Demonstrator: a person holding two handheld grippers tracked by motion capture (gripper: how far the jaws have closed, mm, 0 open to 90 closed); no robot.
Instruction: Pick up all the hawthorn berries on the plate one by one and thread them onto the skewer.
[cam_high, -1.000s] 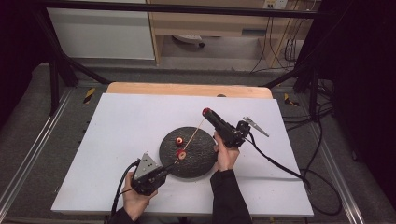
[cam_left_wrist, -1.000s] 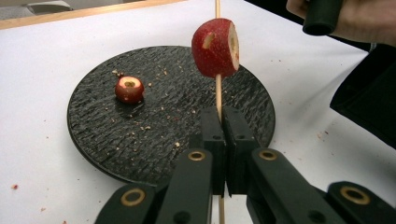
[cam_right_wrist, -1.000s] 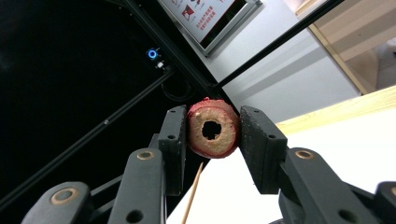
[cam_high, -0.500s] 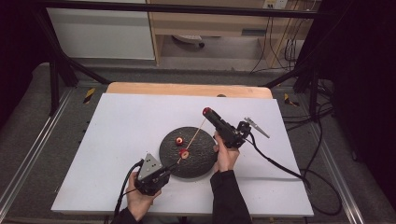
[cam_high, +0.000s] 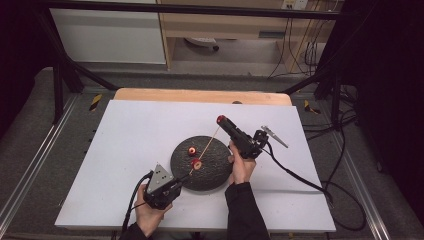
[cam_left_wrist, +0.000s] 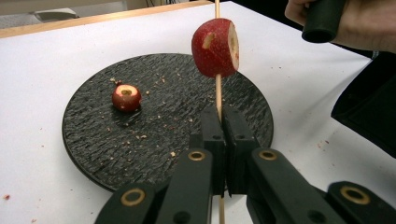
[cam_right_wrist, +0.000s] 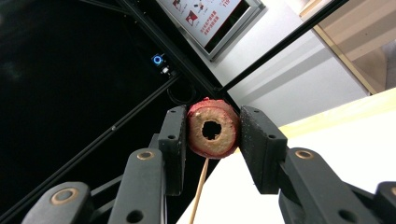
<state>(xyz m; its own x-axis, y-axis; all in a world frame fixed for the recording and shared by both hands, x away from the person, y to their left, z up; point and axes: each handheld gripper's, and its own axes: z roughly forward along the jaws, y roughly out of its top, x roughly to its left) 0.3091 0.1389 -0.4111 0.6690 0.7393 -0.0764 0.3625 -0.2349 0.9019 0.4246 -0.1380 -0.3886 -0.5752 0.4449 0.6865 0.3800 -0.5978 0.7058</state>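
L gripper (cam_left_wrist: 223, 122) shut on thin, snappable wooden skewer (cam_left_wrist: 218, 91) near base, R gripper (cam_right_wrist: 211, 135) clamps soft cored fruit slice (cam_right_wrist: 212, 128) by its sides; squeeze lightly.

A white desk (cam_high: 125, 140) with a wooden far edge (cam_high: 200, 95) stood inside a black frame (cam_high: 65, 75); cables (cam_high: 300, 45) hung beyond it.
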